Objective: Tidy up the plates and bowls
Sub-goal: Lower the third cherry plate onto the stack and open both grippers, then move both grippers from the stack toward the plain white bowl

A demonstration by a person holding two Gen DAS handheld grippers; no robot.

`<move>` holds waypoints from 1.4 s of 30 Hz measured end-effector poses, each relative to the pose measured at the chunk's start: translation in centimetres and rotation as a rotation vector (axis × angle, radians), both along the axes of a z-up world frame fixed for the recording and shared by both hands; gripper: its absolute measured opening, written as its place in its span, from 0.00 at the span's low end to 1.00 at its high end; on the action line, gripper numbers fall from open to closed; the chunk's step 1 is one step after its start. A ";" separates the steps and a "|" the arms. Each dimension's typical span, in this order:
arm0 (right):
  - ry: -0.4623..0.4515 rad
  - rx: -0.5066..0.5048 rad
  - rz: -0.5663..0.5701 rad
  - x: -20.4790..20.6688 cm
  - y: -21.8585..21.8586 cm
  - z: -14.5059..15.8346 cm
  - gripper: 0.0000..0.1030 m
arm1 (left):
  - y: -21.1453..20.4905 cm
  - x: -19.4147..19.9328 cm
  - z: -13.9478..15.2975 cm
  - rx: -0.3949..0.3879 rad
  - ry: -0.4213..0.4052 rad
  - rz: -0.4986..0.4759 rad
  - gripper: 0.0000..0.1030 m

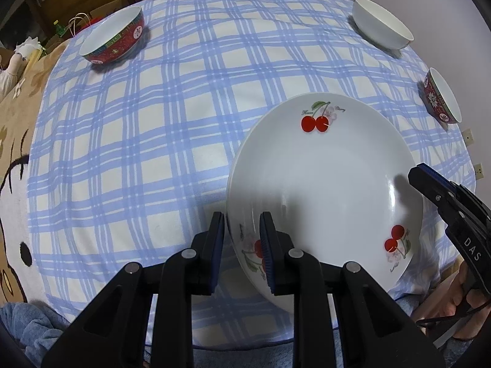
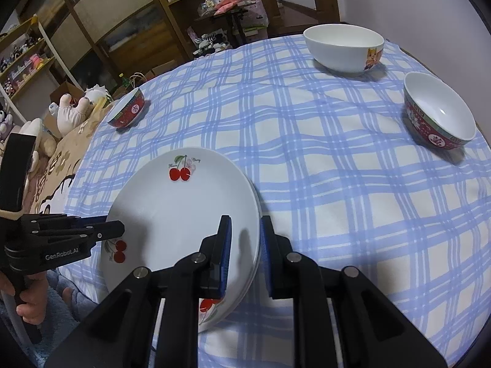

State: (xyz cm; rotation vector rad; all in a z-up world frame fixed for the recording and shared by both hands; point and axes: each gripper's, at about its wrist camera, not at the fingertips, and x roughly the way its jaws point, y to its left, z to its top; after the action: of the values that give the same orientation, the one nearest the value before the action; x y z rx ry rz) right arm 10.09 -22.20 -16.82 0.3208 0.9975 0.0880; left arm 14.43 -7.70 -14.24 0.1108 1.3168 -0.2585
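A white plate with red cherry prints [image 1: 325,184] lies on top of a second plate near the table's front edge; both show in the right wrist view [image 2: 184,211]. My left gripper [image 1: 242,239] straddles the left rim of the stack, one finger on each side. My right gripper [image 2: 245,242] straddles the right rim the same way. Whether either one presses the rim I cannot tell. A red patterned bowl [image 1: 115,36] stands far left. A white bowl [image 1: 382,23] stands far right. Another red patterned bowl [image 1: 442,96] stands at the right edge.
The table has a blue checked cloth [image 1: 168,141]. A beige cartoon blanket [image 1: 15,141] lies left of it. Wooden shelves [image 2: 129,15] and stuffed toys [image 2: 73,110] stand beyond the table. The white bowl [image 2: 345,47] has a cartoon print.
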 end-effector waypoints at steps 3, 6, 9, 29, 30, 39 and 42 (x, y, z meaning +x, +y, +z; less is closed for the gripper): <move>0.011 0.004 -0.006 0.3 -0.3 -0.3 0.20 | 0.1 -0.1 0.1 0.006 -0.004 0.001 0.23; 0.013 0.023 -0.020 0.3 -0.7 -0.5 0.20 | 0.2 -0.2 0.3 0.015 -0.013 0.009 0.23; 0.025 0.052 -0.033 0.2 -1.0 -0.7 0.20 | 0.4 -0.5 0.5 0.013 -0.017 0.020 0.24; -0.070 0.040 -0.158 -1.8 -3.3 2.2 0.43 | -0.7 -1.3 5.9 -0.032 -0.233 -0.006 0.50; -0.081 0.033 -0.160 -1.9 -3.5 2.6 0.47 | -0.8 -1.4 6.4 -0.025 -0.257 -0.015 0.54; -0.157 -0.127 -0.199 -1.7 -5.2 6.7 1.00 | -0.8 -0.5 10.2 -0.049 -0.338 -0.012 0.88; -0.176 -0.132 -0.206 -1.4 -6.1 7.8 1.00 | -1.0 0.1 11.3 -0.047 -0.361 0.003 0.89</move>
State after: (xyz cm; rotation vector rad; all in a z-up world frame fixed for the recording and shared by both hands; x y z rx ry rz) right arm 8.73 -28.29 -8.98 0.2886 0.7874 -0.1345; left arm 14.51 -8.73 -2.98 0.1103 0.9514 -0.2531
